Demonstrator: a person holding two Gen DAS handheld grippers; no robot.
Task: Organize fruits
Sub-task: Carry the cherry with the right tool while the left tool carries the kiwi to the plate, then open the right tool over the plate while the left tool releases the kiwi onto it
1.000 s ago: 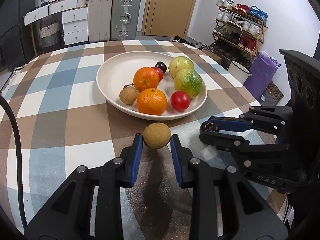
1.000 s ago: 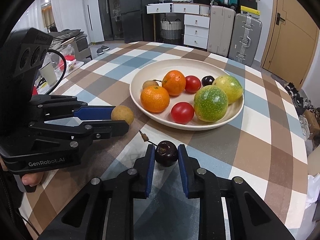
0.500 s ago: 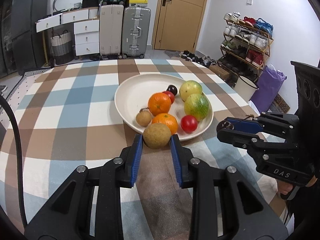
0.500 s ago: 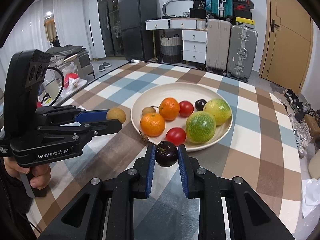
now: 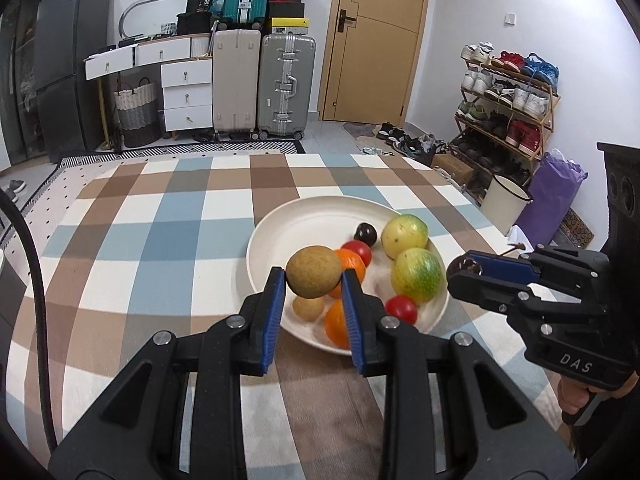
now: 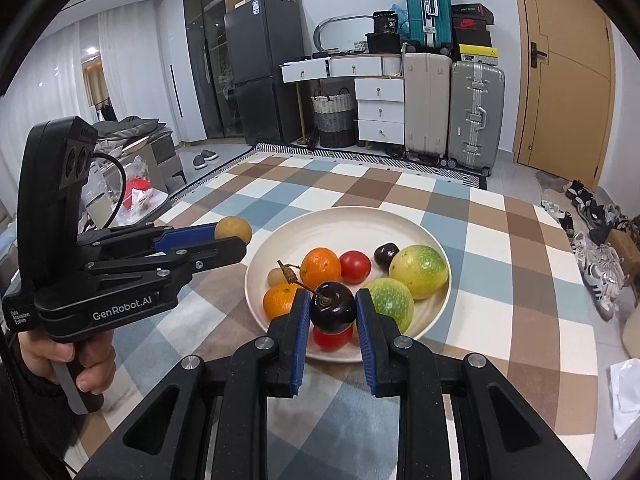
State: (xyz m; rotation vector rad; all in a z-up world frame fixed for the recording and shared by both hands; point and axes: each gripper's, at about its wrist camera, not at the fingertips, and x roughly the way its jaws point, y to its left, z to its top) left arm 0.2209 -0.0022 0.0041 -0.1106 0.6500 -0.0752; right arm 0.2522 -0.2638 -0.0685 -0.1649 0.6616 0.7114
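My left gripper (image 5: 314, 280) is shut on a brown round longan (image 5: 314, 271) and holds it in the air above the near rim of the white plate (image 5: 280, 232). My right gripper (image 6: 333, 307) is shut on a dark cherry (image 6: 333, 307) with a stem, held above the plate's near edge (image 6: 340, 224). The plate holds two oranges (image 6: 320, 267), two red tomatoes (image 6: 354, 266), two green-yellow fruits (image 6: 419, 266), a dark cherry (image 6: 386, 255) and a small longan (image 5: 308, 307). Each gripper shows in the other's view, the right one (image 5: 466, 270) and the left one (image 6: 232, 236).
The plate sits on a table with a checked blue, brown and white cloth (image 5: 160, 240). Beyond the far edge stand suitcases (image 5: 285, 84), white drawers (image 5: 186, 96) and a door. A shoe rack (image 5: 508, 108) and a purple bag stand to the right.
Both grippers have lifted their fruit off the tablecloth and risen well above the table. The plate now lies lower and farther ahead in both views.
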